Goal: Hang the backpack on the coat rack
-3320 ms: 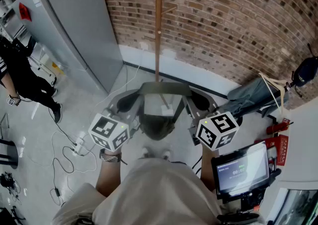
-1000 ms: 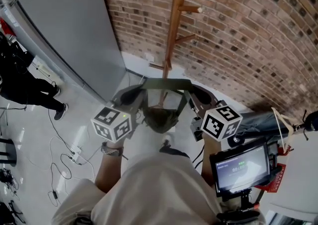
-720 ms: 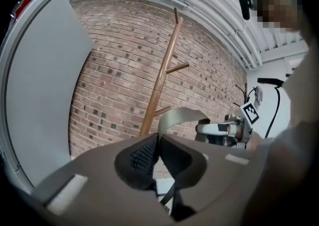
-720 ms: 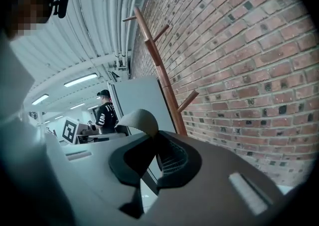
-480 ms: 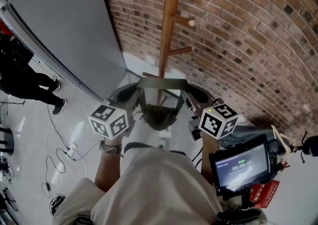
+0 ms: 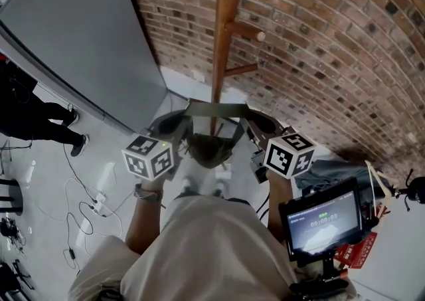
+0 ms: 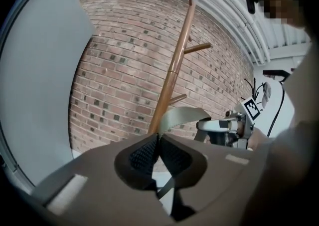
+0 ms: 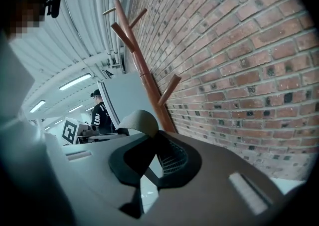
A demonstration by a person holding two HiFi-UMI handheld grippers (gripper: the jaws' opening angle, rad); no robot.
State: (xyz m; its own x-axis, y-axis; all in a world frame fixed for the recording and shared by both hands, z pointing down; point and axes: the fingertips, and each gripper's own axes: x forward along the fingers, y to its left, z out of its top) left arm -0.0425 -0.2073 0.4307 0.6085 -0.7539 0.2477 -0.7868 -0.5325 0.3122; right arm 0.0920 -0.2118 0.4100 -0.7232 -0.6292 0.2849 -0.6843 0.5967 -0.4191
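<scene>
A: Where does the backpack (image 6: 211,149) hang?
B: In front of the coat rack (image 6: 222,34). The left gripper (image 7: 158,145) and right gripper (image 8: 155,142) each pinch its strap (image 6: 216,109), stretched open, likely to loop over a peg (image 6: 247,31).

A red brick wall (image 6: 319,34) is flanked by a tall grey cabinet (image 6: 80,40); cables (image 6: 80,220) are strewn over the pale glossy floor (image 6: 46,167).

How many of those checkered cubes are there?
2: the left cube and the right cube, flanking the backpack strap in the head view. None seems hidden.
</scene>
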